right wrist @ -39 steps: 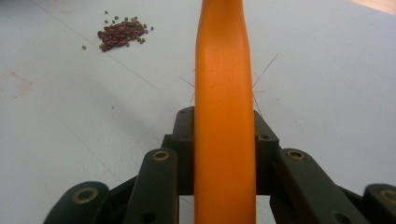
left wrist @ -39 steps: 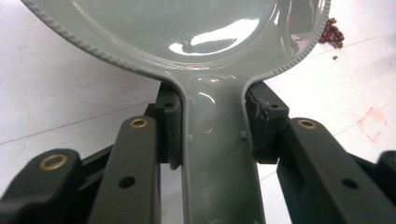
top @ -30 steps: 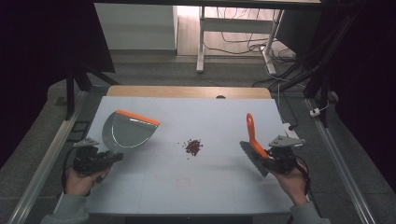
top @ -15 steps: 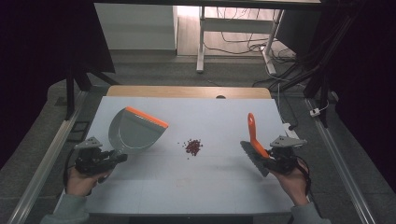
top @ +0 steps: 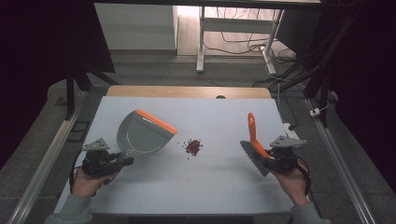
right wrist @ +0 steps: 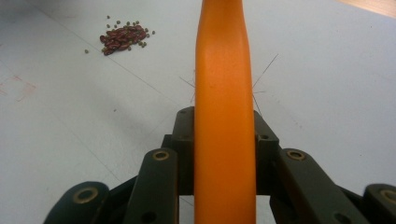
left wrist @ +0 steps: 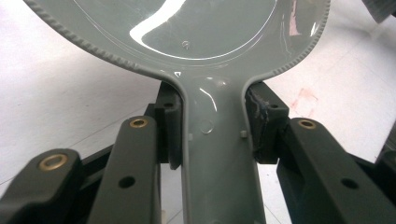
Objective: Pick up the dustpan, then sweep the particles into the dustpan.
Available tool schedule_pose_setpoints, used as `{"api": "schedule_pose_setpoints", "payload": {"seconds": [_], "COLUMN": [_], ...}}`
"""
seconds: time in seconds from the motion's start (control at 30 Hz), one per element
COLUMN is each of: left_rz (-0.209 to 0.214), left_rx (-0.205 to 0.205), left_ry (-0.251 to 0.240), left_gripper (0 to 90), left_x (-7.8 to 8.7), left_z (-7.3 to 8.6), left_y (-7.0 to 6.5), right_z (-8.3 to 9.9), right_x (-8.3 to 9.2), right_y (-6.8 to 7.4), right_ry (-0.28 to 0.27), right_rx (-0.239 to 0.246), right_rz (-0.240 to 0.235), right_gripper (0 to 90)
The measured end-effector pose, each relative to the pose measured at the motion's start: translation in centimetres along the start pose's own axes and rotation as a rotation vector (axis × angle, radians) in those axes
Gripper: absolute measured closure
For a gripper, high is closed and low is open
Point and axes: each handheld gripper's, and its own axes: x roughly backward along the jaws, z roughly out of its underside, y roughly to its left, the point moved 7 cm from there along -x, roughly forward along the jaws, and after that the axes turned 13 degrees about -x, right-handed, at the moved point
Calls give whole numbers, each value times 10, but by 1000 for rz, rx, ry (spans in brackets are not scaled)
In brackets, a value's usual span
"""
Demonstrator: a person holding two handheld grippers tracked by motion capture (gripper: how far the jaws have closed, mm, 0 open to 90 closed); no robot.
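Note:
My left gripper [top: 122, 162] is shut on the handle of a grey dustpan [top: 142, 134] with an orange lip, which is lifted and tilted above the left half of the table. In the left gripper view both pads clamp the grey handle [left wrist: 218, 140] just below the pan. My right gripper [top: 265, 158] is shut on a small brush with an orange handle [top: 252, 134] that points up and away, its dark bristles [top: 252, 156] low beside the hand. The orange handle [right wrist: 224, 121] sits clamped between the pads. A small pile of red beans [top: 193, 146] lies mid-table between the two tools.
The white table [top: 205, 196] has a wooden strip along its far edge. Metal rails run down both sides. A desk leg and cables stand on the floor beyond. Faint red marks [right wrist: 18, 88] stain the tabletop.
The dustpan has swung to the right, toward the beans, and tipped up more. The brush and the right hand have stayed put.

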Motion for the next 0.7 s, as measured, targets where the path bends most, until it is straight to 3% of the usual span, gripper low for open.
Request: {"api": "schedule_pose_setpoints", "payload": {"seconds": [0.33, 0.7], "left_rz": [68, 124], "left_rx": [-70, -108], "left_ry": [41, 72], "left_gripper": [619, 619], "left_x": [-15, -20], "left_z": [-2, -3], "left_y": [-17, -28], "right_z": [1, 0], "right_x": [-1, -1], "right_y": [0, 3], "right_ry": [5, 3], "right_rx": [0, 2], "right_rz": [-1, -8], "right_gripper": [705, 705]}}
